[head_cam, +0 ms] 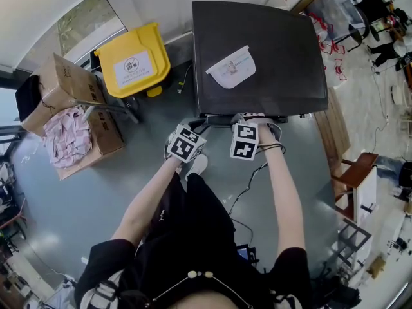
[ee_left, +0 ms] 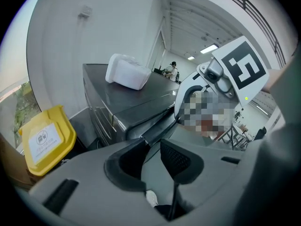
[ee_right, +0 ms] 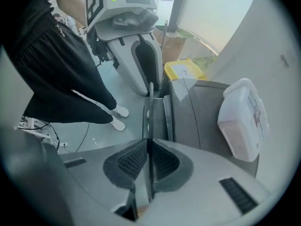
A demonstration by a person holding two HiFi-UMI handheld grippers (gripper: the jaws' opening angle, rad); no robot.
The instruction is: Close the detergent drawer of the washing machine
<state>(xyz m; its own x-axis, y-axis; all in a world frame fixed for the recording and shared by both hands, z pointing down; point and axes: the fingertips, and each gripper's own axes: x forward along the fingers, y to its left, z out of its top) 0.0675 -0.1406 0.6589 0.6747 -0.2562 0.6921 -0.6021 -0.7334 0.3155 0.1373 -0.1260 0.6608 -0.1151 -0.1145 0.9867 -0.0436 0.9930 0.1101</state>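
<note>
Head view: washing machine (head_cam: 270, 50) fills the upper centre of frame. It has a dark top w/ a white container (head_cam: 232, 66) lying on it. Both my tools sit at its front edge, mid-frame, marker cubes side by side, the L one at the left.

Right gripper (ee_right: 148, 164): clenched, pointing down. In the right gripper view the pads are nearly together w/ a thin upright panel pinched btwn them. It looks like the front plate of the detergent drawer (ee_right: 157, 119), seen edge-on, running up the centre of frame from the jaws. The drawer isn't shut: its body stands out from the machine front, just right of that panel line.

Left gripper (ee_left: 151, 157): released. In the left gripper view the pads are apart w/ nothing pressed btwn them. The dark drawer lies just beyond the gap, sticking out of the machine at centre frame. Can't tell if a pad tip touches it.

Elsewhere in the head view: yellow bin (head_cam: 132, 60) at upper left, just beside the machine. Cardboard boxes (head_cam: 64, 85) sit further left, one holding pale pink stuff. Grey floor (head_cam: 96, 198) across the lower left.
</note>
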